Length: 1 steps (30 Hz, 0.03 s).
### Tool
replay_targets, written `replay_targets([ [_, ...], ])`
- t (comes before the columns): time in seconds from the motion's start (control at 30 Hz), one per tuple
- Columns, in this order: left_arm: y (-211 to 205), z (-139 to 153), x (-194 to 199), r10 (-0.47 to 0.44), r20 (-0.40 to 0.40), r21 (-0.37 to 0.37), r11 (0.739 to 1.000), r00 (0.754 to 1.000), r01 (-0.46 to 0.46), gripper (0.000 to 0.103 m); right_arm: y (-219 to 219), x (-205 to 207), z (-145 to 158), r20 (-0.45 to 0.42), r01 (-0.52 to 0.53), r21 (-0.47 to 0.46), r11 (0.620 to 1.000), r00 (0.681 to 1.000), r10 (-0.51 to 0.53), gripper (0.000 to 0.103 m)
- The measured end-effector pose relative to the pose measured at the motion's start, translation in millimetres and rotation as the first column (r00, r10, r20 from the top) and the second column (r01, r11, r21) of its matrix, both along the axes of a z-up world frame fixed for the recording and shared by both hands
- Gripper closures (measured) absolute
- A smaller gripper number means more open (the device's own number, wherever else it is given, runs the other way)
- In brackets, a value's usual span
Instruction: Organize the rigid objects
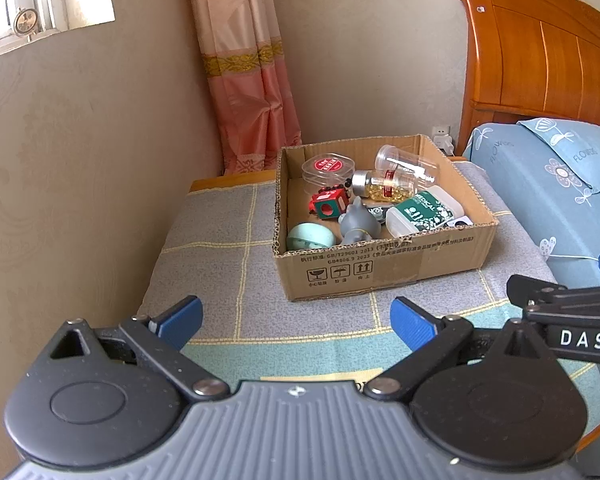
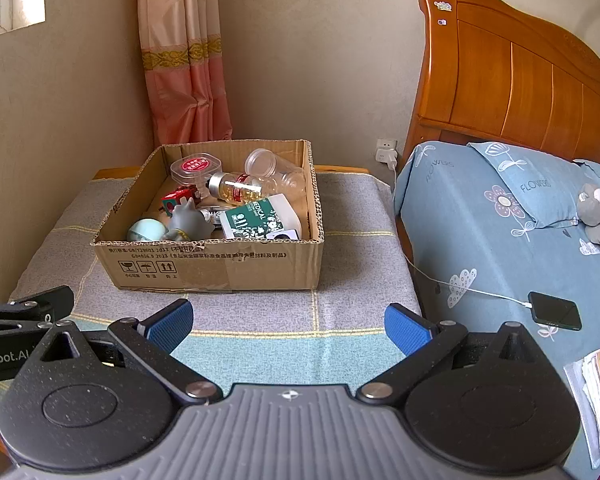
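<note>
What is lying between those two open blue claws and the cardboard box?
Nothing but cloth. In both wrist views only the checked table cover lies between the left gripper, the right gripper and the cardboard box.

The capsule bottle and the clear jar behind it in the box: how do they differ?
The capsule bottle has a silver cap on and yellow capsules inside; the clear jar has no lid and looks empty. The capsule bottle carries a red label band; the clear jar has no label that I can see. Both are transparent and lie on their sides in the cardboard box, touching or nearly so.
</note>
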<state>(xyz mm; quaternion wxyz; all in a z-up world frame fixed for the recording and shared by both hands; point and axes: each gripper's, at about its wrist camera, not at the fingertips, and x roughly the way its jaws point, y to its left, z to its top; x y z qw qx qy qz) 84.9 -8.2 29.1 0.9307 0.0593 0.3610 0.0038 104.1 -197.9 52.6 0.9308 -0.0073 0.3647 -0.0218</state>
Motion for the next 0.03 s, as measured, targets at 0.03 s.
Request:
replay_targets([
  [0.03,-0.2,0.0,-0.4,0.000,0.000,0.001,1.000,1.000,0.000,0.003,-0.3,-0.1,-0.2,0.000,0.000,0.000,1.000,1.000,0.000,0.000],
])
